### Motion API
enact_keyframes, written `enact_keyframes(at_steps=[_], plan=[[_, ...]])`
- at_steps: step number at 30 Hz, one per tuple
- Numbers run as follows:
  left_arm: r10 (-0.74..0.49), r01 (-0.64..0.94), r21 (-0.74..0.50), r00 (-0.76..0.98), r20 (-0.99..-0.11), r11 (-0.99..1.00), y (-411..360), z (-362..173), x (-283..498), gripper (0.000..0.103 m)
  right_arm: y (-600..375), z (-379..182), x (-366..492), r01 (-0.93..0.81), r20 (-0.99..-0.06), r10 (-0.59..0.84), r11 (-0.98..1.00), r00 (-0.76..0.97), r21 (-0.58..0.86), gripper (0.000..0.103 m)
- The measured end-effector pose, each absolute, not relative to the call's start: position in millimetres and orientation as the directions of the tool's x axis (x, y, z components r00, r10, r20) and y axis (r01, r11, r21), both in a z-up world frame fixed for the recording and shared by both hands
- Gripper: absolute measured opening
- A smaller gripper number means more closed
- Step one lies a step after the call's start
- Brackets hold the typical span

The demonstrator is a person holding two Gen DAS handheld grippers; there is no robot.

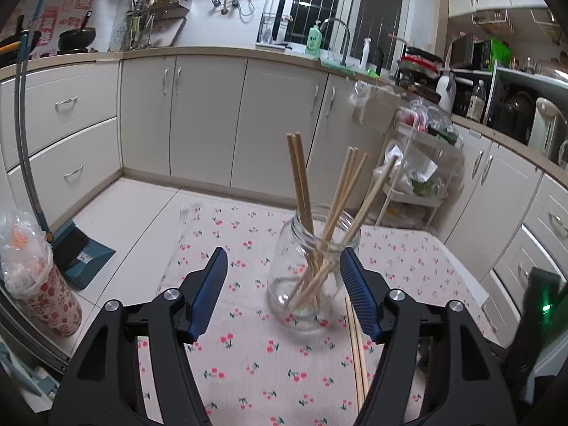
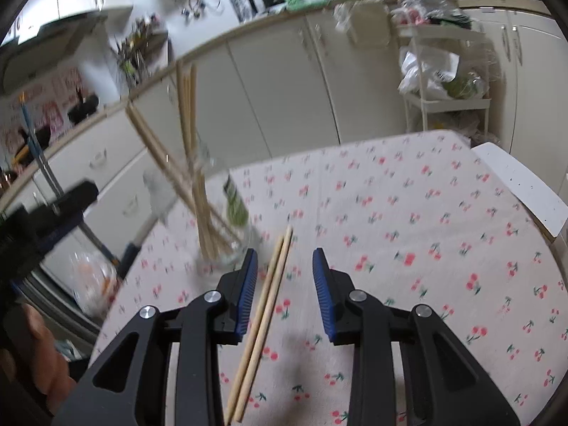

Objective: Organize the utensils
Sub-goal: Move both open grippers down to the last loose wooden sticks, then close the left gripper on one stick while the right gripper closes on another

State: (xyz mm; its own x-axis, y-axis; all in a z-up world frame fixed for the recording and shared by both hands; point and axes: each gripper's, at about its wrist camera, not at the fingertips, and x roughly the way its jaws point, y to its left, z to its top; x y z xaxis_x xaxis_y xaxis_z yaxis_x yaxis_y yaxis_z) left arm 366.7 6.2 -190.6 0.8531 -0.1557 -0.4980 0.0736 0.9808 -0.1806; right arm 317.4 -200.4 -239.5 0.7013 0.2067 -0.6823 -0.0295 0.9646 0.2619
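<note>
Jar [image 1: 309, 269] stands upright on the cloth [image 1: 248, 355], holding several chopsticks that lean against its rim. One loose pair [image 2: 262, 316] lies flat on the cloth just beside the jar. Left gripper [image 1: 284, 277] is open, straddling the jar without contact. Right gripper [image 2: 285, 284] is open over the pair. Assessment: sticks are light, stiff and smooth; grip mid-length, both together, or they may roll apart.

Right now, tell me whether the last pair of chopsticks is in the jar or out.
Out. The chopstick pair lies flat on the tablecloth beside the glass jar, between the open right gripper fingers.
</note>
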Motion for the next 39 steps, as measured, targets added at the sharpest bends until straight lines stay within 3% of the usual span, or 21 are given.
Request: enact_keyframes(at_steps=[13,19,26,34,39], plan=[[-0.159,0.096,-0.145,0.839,-0.52,0.985,-11,-179,351,0.075,-174,-272,333,-0.039,-0.818,0.126,0.991,0.562,0.126,0.032],[-0.165,0.103,-0.146,0.838,-0.521,0.984,-15,-174,344,0.077,-170,-274,327,-0.052,-0.833,0.077,0.997,0.548,0.058,0.032],[-0.174,0.118,-0.138,0.833,-0.526,0.983,-23,-169,336,0.081,-184,-272,312,-0.052,-0.839,0.041,0.999,0.543,0.016,0.011],[-0.17,0.166,-0.075,0.692,-0.702,0.983,-49,-212,351,0.083,-224,-266,296,0.009,-0.859,0.022,0.999,0.512,0.031,0.007],[-0.161,0.222,-0.02,0.637,-0.754,0.975,-82,-238,368,0.083,-240,-264,289,0.021,-0.869,0.05,0.997,0.493,0.069,0.007]])
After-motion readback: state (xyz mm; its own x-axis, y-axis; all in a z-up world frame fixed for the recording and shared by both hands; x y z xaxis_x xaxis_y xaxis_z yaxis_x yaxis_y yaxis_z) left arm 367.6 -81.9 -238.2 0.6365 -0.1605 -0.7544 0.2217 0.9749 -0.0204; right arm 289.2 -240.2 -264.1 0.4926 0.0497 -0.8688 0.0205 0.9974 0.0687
